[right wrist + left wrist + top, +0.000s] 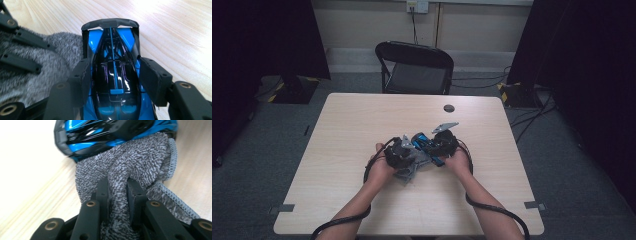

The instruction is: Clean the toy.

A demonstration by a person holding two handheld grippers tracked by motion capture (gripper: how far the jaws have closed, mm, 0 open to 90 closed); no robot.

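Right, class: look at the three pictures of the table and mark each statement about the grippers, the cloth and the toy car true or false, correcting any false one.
1. The left gripper is shut on a fold of the grey cloth. True.
2. The right gripper holds a red toy car. False: the toy car between its jaws is blue and black.
3. The cloth touches the car. True: it lies against the car's side in both gripper views.
4. The folding chair stands at the person's side of the table. False: it stands at the far side.
5. The wooden table has a round dark grommet near its far edge. True.
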